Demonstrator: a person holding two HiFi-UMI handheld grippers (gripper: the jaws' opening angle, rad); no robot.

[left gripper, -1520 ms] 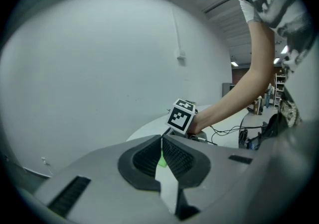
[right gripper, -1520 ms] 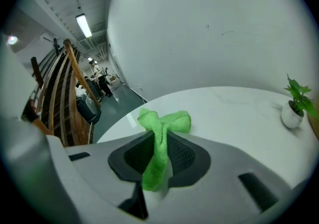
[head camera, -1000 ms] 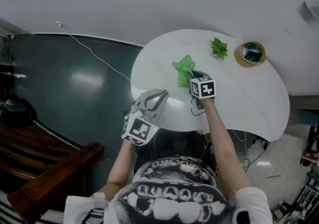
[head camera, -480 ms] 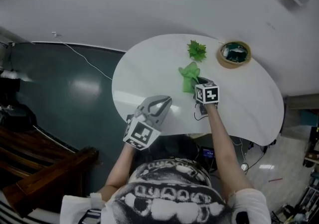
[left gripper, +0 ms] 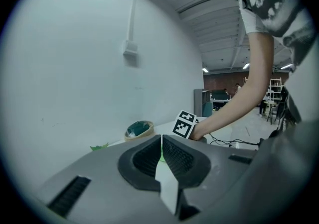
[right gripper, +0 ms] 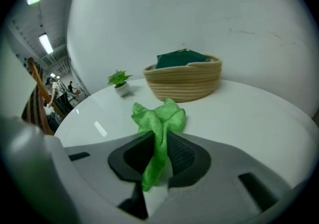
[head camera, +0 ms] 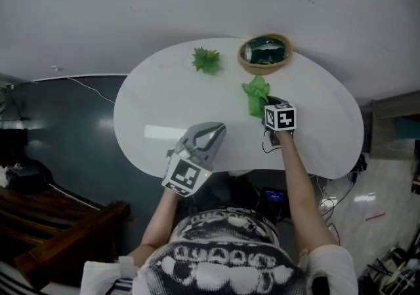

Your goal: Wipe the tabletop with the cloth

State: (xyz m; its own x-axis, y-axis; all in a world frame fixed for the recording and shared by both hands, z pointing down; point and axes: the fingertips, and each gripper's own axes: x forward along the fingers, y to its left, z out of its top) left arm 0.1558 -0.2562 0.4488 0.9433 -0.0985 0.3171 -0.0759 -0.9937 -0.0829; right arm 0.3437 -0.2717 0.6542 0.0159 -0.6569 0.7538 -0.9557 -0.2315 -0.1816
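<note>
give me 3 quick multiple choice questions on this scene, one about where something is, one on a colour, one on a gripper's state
1. Where is the basket?
A) on the floor
B) on the table, beyond the cloth
C) under the table

2. What colour is the cloth?
A) green
B) red
C) white

3. What is the right gripper doing?
A) open, empty
B) shut, empty
C) shut on the cloth

Answers:
1 B: in the right gripper view the basket stands on the tabletop past the cloth, near the wall.
2 A: it shows bright green in both the head view and the right gripper view.
3 C: a fold of the cloth runs between its jaws, which pinch it.
</note>
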